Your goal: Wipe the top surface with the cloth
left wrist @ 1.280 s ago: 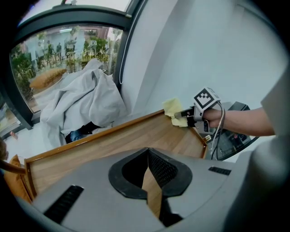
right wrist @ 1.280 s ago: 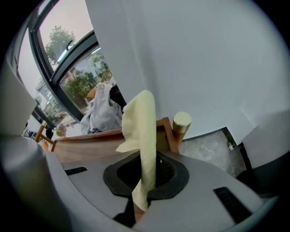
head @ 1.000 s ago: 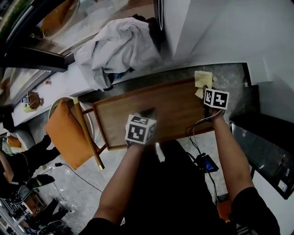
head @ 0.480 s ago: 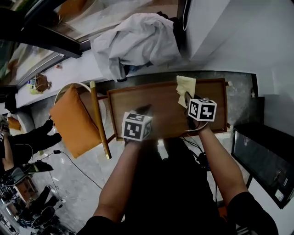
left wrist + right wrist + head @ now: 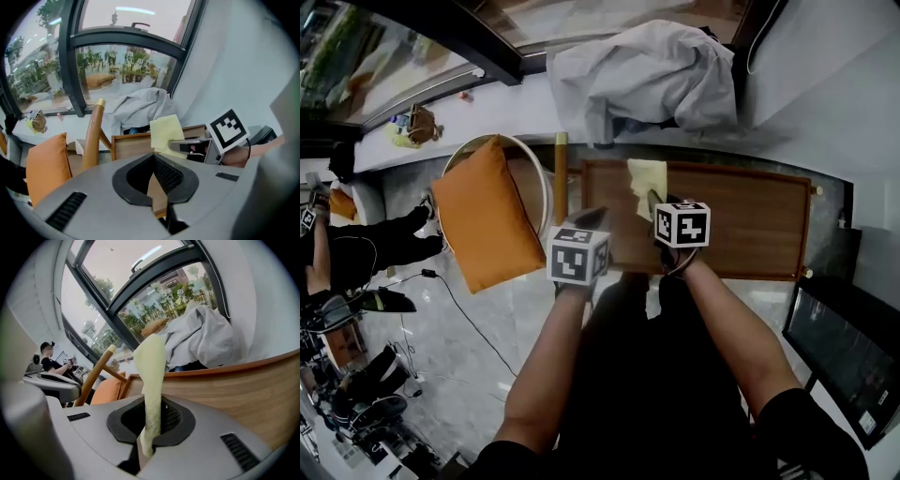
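Over table [image 5: 741, 230], right tongs [image 5: 149, 427] pinching cloth [image 5: 150, 366]

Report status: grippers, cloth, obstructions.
Right gripper shut on yellow cloth, at left end of wooden top. Left gripper shut, empty. Top clear; grey garment behind.

A dark-framed window [image 5: 75, 70] is seen along the far side, with trees and daylight beyond it. A white sill [image 5: 506, 94] runs below it. A crumpled grey sheet [image 5: 647, 75] is heaped just past the far edge of the tabletop [image 5: 741, 225]. A wooden chair [image 5: 560, 178] with an orange cushion [image 5: 487, 225] is set at the tabletop's left end. The floor [image 5: 441, 375] is pale and marbled. A white wall [image 5: 844, 84] is seen at the right.
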The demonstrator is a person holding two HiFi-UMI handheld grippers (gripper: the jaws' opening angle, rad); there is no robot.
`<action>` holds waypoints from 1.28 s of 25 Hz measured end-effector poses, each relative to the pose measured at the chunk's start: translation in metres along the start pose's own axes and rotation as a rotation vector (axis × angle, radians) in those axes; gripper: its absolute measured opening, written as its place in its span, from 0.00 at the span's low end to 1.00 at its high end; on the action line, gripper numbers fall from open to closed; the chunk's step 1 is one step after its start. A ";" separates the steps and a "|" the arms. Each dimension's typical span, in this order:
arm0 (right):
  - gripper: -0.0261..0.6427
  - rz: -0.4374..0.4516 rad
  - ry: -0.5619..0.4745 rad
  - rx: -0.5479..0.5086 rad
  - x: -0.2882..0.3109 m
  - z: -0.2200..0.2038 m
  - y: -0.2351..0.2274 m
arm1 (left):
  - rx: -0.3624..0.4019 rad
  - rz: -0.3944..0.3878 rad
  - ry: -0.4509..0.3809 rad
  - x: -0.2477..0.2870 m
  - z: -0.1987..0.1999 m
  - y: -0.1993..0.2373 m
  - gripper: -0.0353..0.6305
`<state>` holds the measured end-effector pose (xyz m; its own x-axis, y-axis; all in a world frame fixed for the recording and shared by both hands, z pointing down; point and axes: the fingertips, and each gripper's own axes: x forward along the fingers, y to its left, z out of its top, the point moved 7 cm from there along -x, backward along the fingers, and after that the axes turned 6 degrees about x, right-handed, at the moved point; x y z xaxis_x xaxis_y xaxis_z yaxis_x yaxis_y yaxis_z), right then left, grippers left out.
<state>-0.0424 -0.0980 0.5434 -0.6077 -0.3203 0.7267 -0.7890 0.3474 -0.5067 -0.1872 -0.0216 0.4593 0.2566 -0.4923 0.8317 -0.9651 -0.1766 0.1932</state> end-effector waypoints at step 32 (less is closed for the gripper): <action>0.09 -0.040 0.135 0.007 0.074 -0.045 0.056 | 0.011 -0.070 -0.031 -0.034 -0.010 0.048 0.07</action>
<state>-0.1278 -0.0630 0.5898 -0.5582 -0.2123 0.8021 -0.8135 0.3302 -0.4787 -0.2431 -0.0048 0.4453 0.3256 -0.5041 0.7999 -0.9440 -0.2212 0.2448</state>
